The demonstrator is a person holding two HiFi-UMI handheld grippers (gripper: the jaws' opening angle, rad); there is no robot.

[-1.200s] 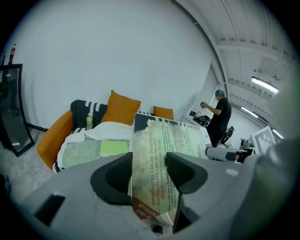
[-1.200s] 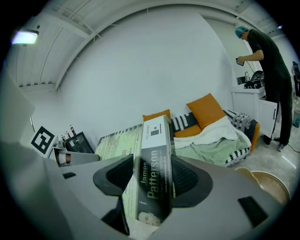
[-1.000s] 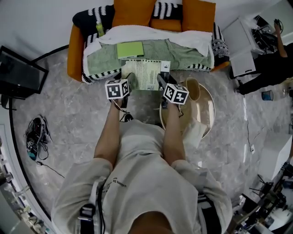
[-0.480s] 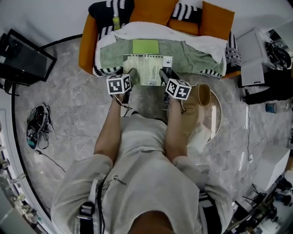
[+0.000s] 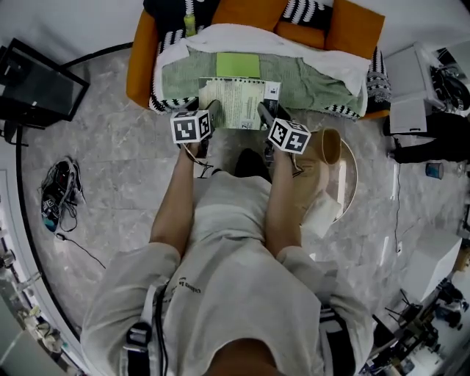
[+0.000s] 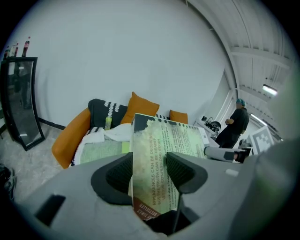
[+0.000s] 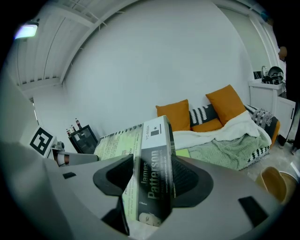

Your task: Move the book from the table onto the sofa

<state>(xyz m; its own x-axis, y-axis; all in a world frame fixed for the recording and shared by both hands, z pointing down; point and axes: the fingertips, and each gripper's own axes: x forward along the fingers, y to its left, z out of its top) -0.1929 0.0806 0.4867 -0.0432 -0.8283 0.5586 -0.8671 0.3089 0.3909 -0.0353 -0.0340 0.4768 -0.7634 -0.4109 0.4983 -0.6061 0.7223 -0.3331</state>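
**Book carried to the sofa.** Your left hand-held gripper (image 6: 150, 176) is clenched on one edge of the book (image 5: 235, 104). Your right hand-held gripper (image 7: 152, 180) is clamped on its spine side. The book hangs between the two, right at the front edge of the sofa (image 5: 139, 70). The round desk (image 5: 346, 192) stands off the sofa's front corner, on the side of your right arm. On the sofa seat lies a green blanket (image 5: 316, 87). A light-green pad (image 5: 237, 64) rests on it just beyond the book, and orange cushions (image 5: 246, 13) line the sofa's back.
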